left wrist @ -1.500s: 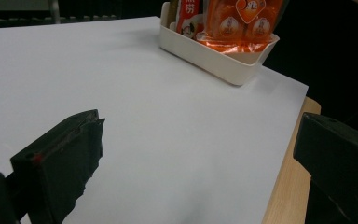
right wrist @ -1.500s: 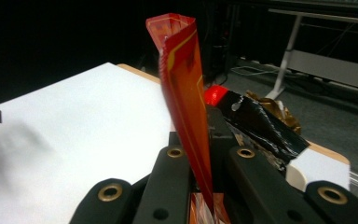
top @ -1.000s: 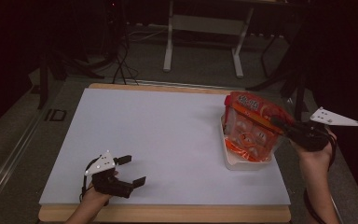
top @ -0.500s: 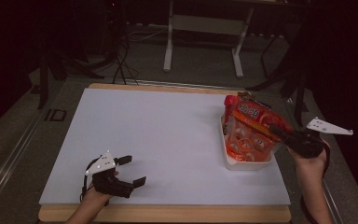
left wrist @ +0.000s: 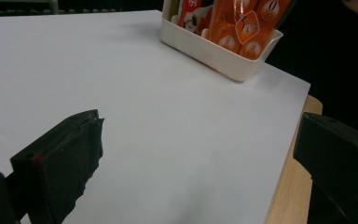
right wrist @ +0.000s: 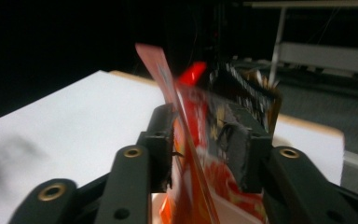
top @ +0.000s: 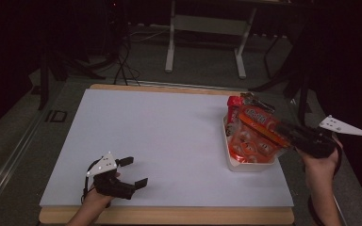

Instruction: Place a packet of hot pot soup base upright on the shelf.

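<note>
white board lies on the table, its wooden edge showing along the near side. a cream tray sits at the board's right edge, toward the near right corner, packed with snack packets standing on end. the orange packet leans in the tray on the side facing the right gripper; a red packet and a dark packet stand at the tray's far end.

right gripper reaches in from beyond the right edge, at the tray's upper right. its jaws have just been opening: they now stand apart with the top seam of the orange packet between them, one pad close against the film, the other clear of it (whether that near pad touches cannot be told).

left gripper rests near the near left corner of the board, jaws wide apart with bare board between them, well apart from the tray.
</note>
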### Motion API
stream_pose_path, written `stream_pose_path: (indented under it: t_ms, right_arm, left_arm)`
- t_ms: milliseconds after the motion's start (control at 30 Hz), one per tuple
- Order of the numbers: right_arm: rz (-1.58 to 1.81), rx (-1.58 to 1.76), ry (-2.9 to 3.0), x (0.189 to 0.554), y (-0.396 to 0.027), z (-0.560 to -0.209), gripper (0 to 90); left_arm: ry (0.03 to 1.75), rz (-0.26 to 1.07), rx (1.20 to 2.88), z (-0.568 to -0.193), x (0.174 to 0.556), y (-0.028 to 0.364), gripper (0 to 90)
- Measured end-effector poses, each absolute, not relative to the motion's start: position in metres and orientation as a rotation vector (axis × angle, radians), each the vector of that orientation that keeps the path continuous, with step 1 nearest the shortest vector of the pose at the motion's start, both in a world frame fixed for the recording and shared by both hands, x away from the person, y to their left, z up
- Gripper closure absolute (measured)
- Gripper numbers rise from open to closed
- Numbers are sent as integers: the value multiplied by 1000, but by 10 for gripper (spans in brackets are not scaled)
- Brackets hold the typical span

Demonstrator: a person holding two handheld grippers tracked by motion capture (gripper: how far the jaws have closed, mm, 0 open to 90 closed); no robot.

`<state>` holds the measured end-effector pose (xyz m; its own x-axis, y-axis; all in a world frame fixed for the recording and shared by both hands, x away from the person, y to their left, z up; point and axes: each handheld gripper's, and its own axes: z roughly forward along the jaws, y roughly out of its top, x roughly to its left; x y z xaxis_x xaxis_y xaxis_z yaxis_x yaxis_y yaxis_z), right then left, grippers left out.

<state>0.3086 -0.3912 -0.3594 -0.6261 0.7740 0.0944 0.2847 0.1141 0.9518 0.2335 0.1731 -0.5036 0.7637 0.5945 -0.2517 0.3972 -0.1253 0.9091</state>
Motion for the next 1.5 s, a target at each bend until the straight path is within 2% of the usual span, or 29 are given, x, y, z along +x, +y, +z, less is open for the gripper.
stream_pose_path:
  t_ms: [200, 233, 300, 333, 667, 1000, 1500]
  right_arm:
    - [1571, 975, 1950, 306, -378, -337, 530]
    - [1594, 948, 1949, 304, -370, -329, 476]
    - [1599, 942, 1949, 304, -367, -326, 452]
    - [1611, 934, 1953, 303, -359, -321, 376]
    - [1705, 879, 2009, 301, -325, -322, 159]
    - [1726, 819, 2105, 300, -300, -339, 122]
    - [1688, 747, 2279, 298, -260, -391, 127]
  left_arm:
    - [779, 201, 1746, -503, 233, 173, 18]
    - [779, 200, 1745, -504, 233, 174, 18]
    - [779, 200, 1746, -504, 233, 174, 18]
    - [777, 203, 1750, -504, 233, 174, 18]
    - [771, 203, 1753, -505, 232, 173, 18]
    - [763, 209, 1746, -504, 231, 174, 18]
    - [761, 212, 1739, -503, 231, 175, 18]
